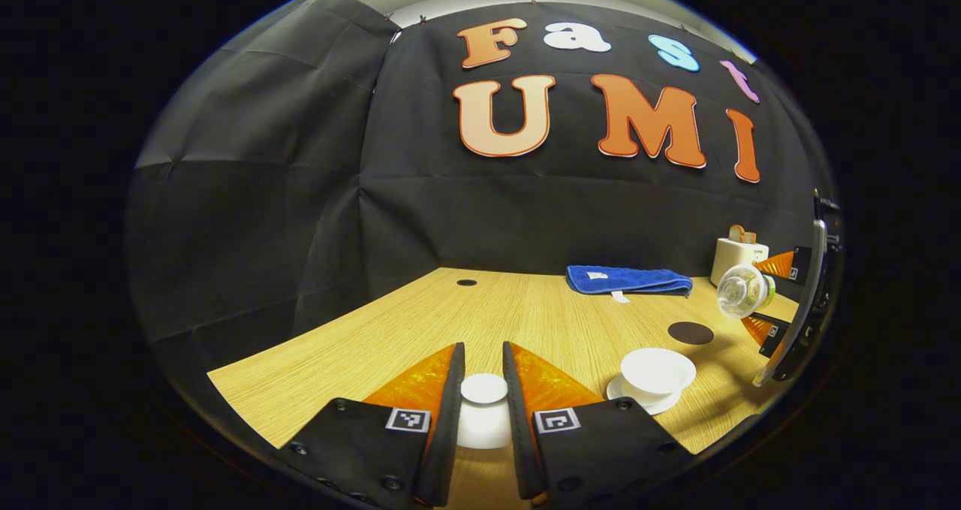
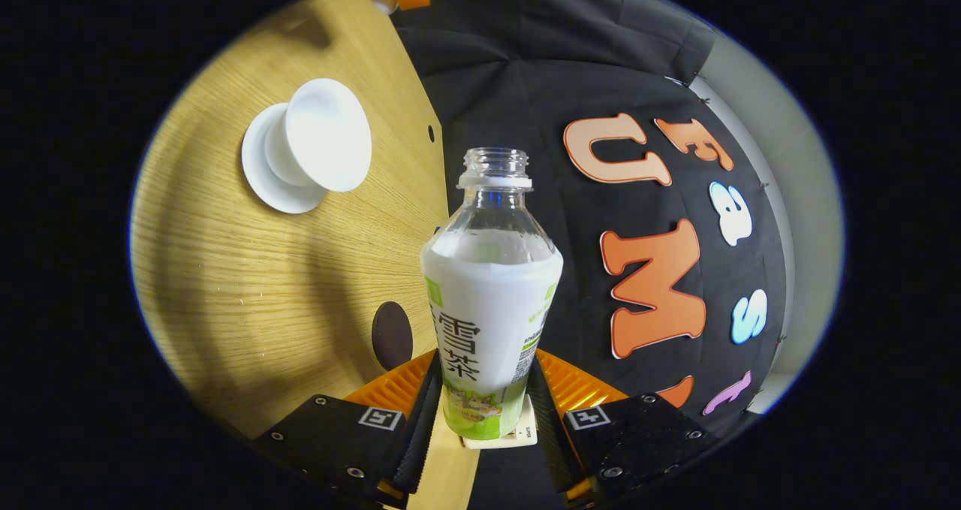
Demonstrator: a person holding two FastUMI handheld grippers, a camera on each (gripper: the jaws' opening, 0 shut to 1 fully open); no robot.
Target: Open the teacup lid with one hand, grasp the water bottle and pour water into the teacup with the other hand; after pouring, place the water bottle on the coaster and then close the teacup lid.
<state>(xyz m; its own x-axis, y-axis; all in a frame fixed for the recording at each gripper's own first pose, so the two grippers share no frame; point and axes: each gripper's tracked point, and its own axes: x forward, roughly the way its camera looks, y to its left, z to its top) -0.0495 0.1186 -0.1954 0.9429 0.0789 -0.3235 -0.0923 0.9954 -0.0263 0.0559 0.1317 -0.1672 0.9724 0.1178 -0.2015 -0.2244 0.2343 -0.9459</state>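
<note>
The left gripper (image 1: 484,390) clamps its 2 fingers on the round white teacup lid (image 1: 483,412) above the wood-grain table (image 1: 518,307). The open white teacup (image 1: 658,373) sits on its saucer (image 1: 638,402), near the dark round coaster (image 1: 690,333). The right gripper (image 2: 484,401) clamps the tilted clear plastic water bottle (image 2: 489,300), uncapped, label-wrapped.

Little I could read: one bottle label and four coded squares.

The clear plastic water bottle (image 2: 489,300) in my right gripper (image 2: 485,360) carried a white and green wrap label (image 2: 484,330) with large dark characters running down it and fine print too small to make out. Each finger of that gripper wore a square black-and-white coded marker (image 2: 379,417), as did each finger of my left gripper (image 1: 484,348), one marker here (image 1: 408,420). The folded blue towel (image 1: 629,279) had a small white tag (image 1: 620,297), illegible; the white box (image 1: 739,258) showed tiny print I couldn't read.
</note>
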